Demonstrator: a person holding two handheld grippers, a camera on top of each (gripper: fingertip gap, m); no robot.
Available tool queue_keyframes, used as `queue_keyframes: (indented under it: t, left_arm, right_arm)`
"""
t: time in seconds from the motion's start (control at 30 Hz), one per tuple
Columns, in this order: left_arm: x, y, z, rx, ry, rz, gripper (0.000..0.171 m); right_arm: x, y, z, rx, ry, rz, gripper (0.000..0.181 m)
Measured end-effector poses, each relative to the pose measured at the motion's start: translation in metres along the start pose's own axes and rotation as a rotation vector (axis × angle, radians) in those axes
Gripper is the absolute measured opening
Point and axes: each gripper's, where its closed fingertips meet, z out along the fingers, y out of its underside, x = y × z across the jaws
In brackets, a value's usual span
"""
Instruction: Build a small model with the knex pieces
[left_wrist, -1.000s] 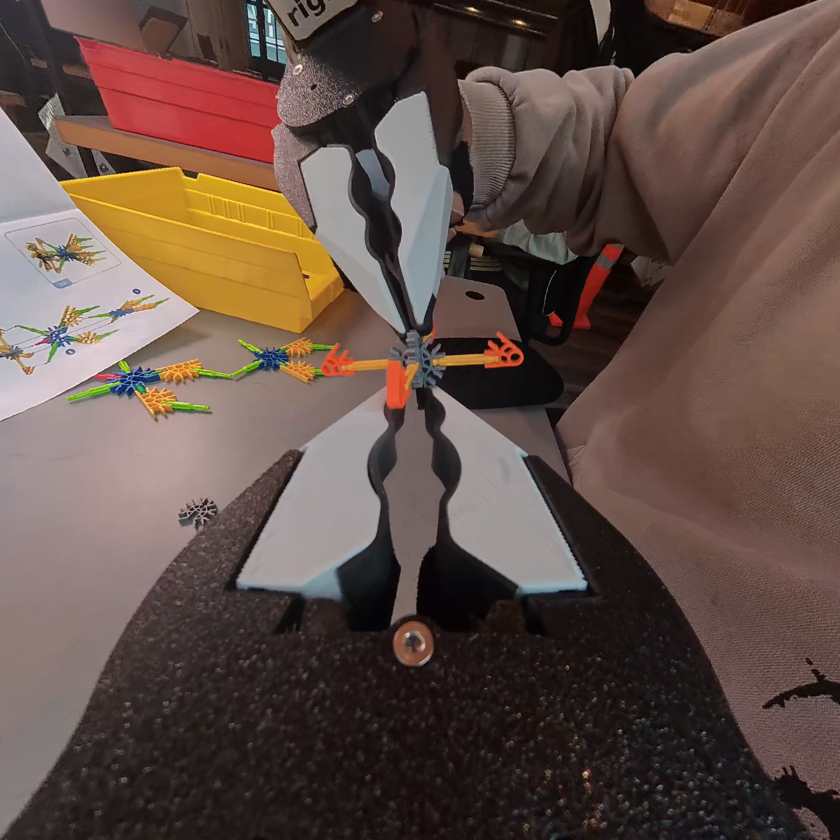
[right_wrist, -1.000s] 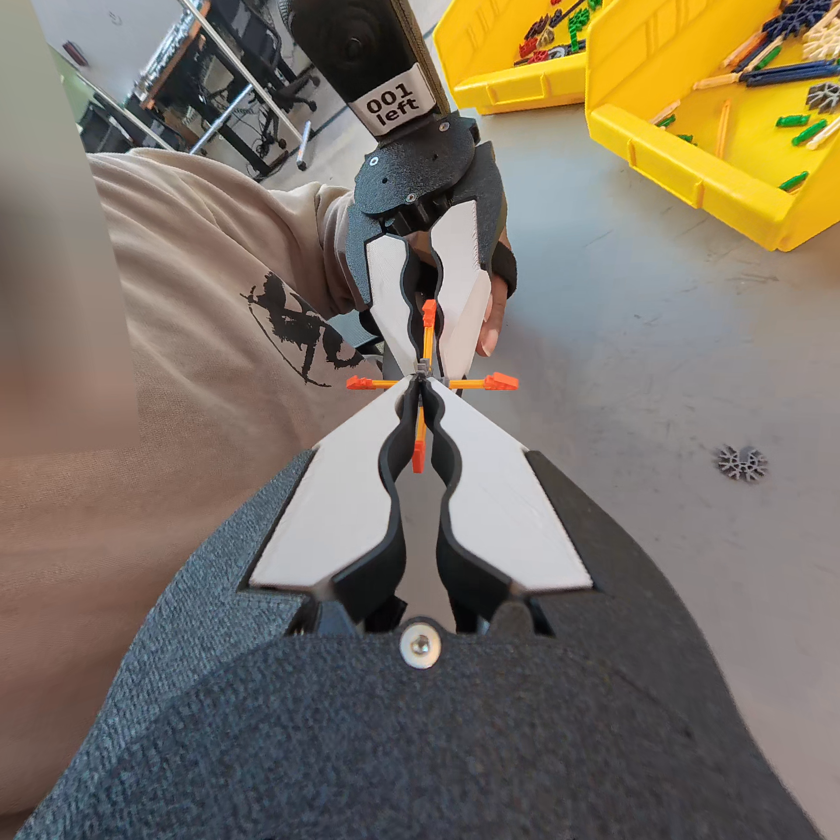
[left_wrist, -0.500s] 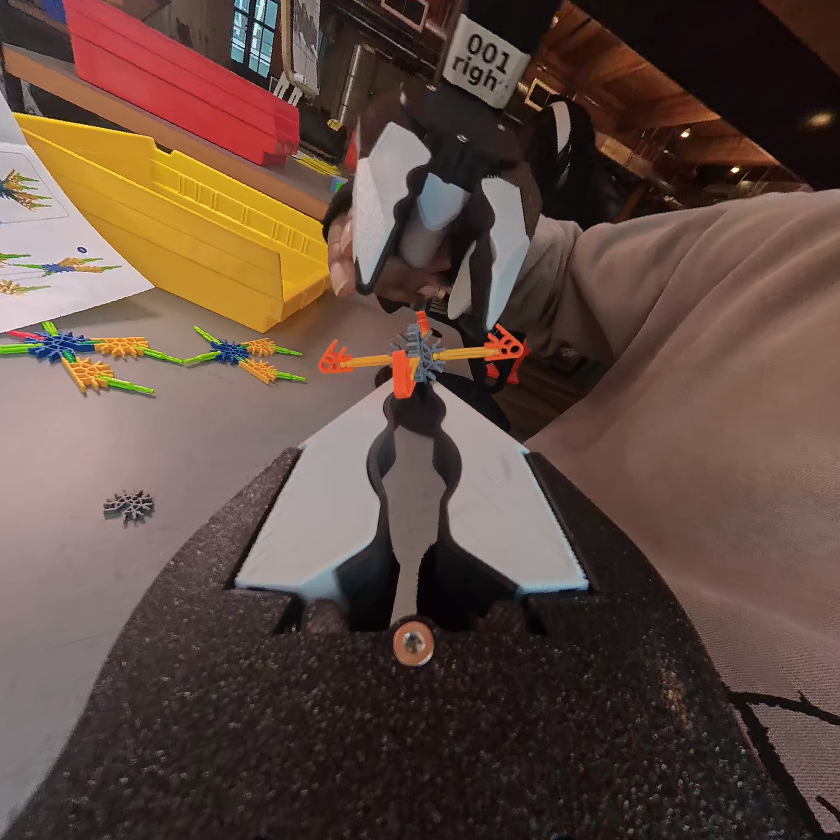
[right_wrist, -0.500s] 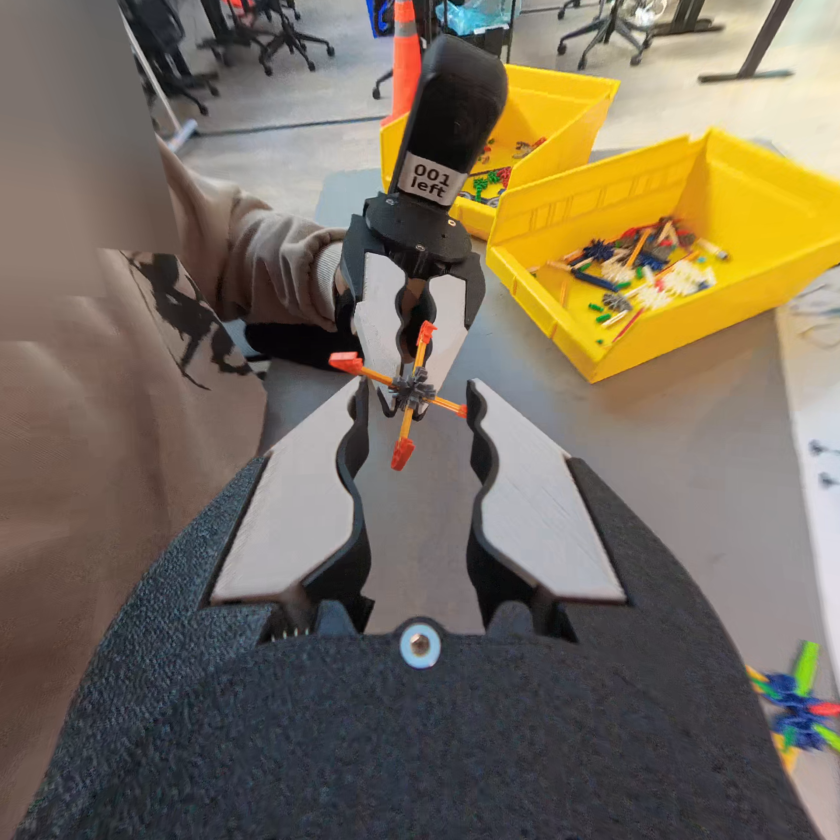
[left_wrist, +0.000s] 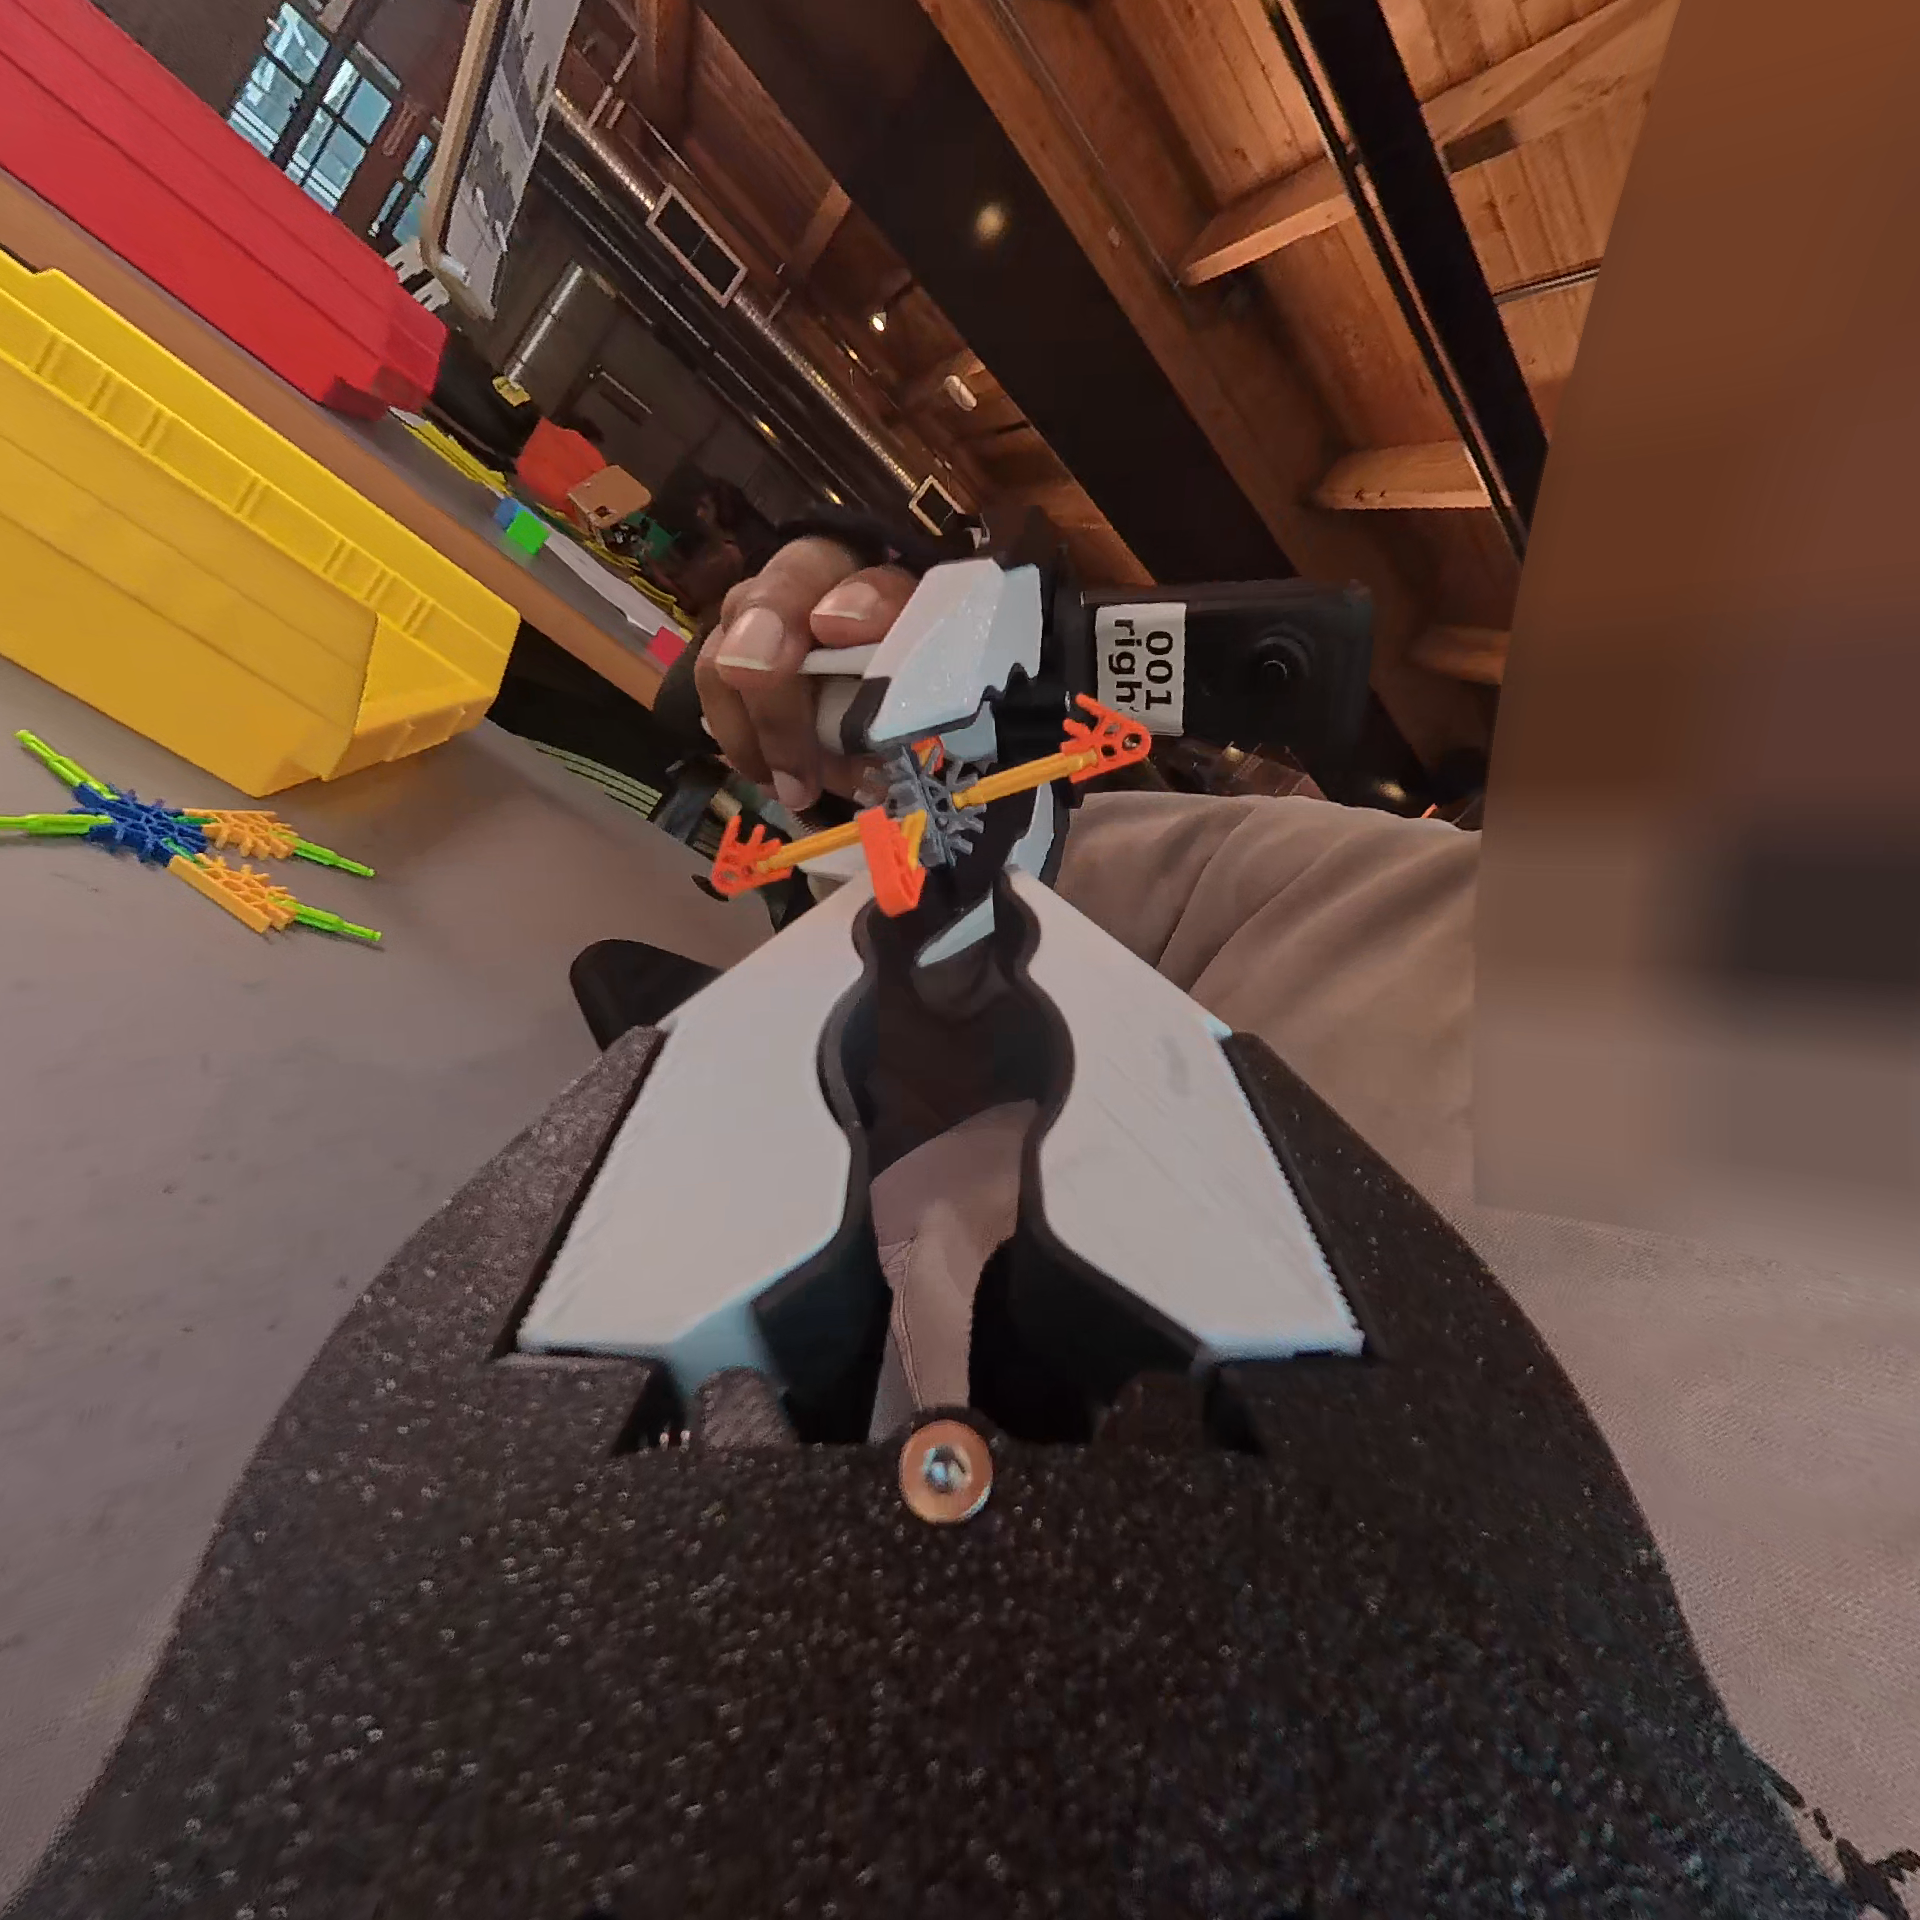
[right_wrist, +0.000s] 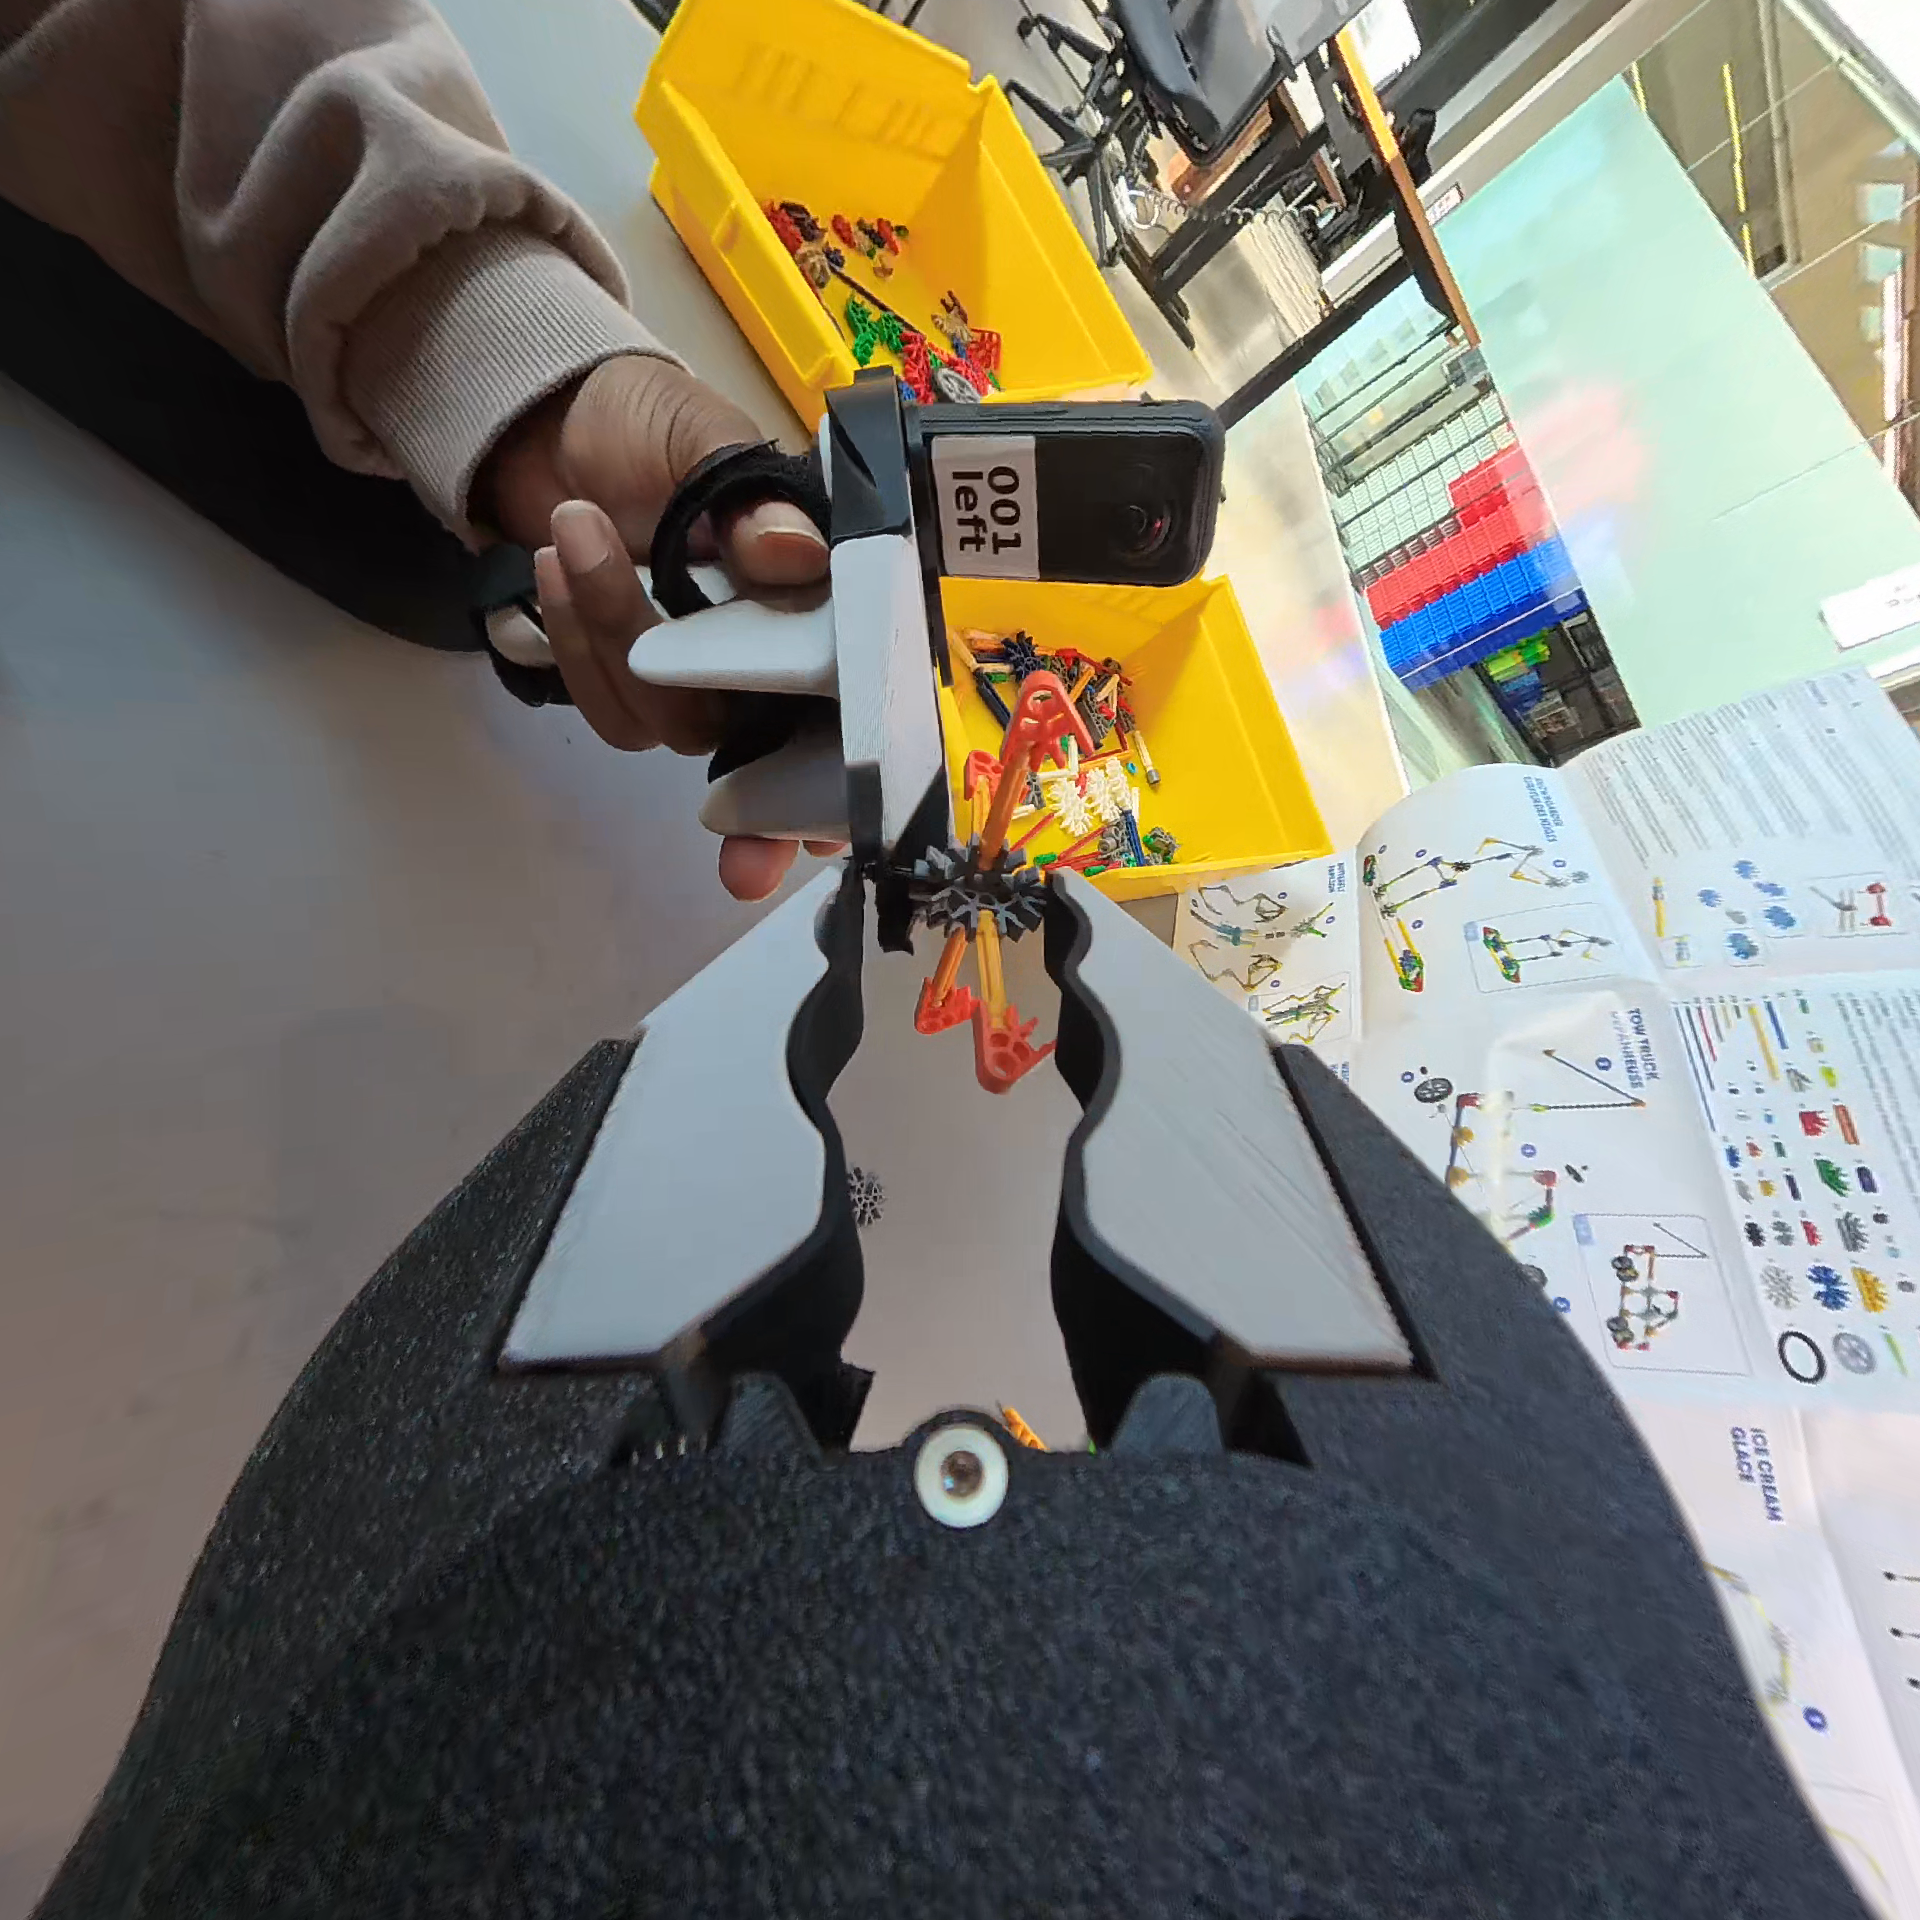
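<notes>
grey snowflake hub (right_wrist: 977, 899) with orange-tipped rods pinched in left gripper (left_wrist: 940, 883), fingers closed on it, lifted clear of table; right gripper (right_wrist: 956, 904) spread wide, straddling hub, gripping nothing; yellow bin (right_wrist: 1226, 748) at 1 o'clock.

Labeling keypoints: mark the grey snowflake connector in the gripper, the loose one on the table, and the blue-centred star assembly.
held grey connector (right_wrist: 977, 896), right wrist view, hub.
loose grey connector (right_wrist: 865, 1197), right wrist view, centre.
blue-centred star assembly (left_wrist: 140, 821), left wrist view, blue hub.

Glossy plastic yellow bin (right_wrist: 1226, 665); matt table (right_wrist: 260, 935); paper manual (right_wrist: 1683, 997).
</notes>
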Motion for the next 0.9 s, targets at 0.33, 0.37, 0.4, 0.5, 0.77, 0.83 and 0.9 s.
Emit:
queue_keyframes:
  t: [0.33, 0.37, 0.4, 0.5, 0.77, 0.83, 0.9]
  left_arm:
    - [-0.002, -0.007, 0.0, 0.042, -0.053, 0.042, 0.016]
    - [-0.001, -0.008, -0.001, 0.046, -0.049, 0.038, 0.015]
    - [-0.001, -0.009, -0.002, 0.045, -0.047, 0.041, 0.015]
    - [0.0, -0.009, -0.003, 0.041, -0.052, 0.061, 0.014]
    - [-0.004, -0.008, -0.004, 0.031, -0.066, 0.079, 0.013]
    - [-0.005, -0.008, -0.005, 0.023, -0.076, 0.1, 0.013]
    - [-0.012, -0.005, -0.006, -0.016, -0.146, 0.172, 0.013]
  right_arm:
    - [0.004, -0.006, 0.005, 0.034, 0.029, 0.037, 0.03]
    - [0.006, -0.008, 0.005, 0.038, 0.039, 0.03, 0.03]
    - [0.006, -0.009, 0.006, 0.042, 0.042, 0.029, 0.03]
    - [0.006, -0.011, 0.007, 0.059, 0.052, 0.022, 0.028]
    - [0.006, -0.011, 0.007, 0.098, 0.093, 0.048, 0.032]
    - [0.005, -0.015, 0.006, 0.128, 0.083, 0.07, 0.045]
    - [0.005, -0.011, 0.005, 0.126, 0.065, 0.092, 0.053]
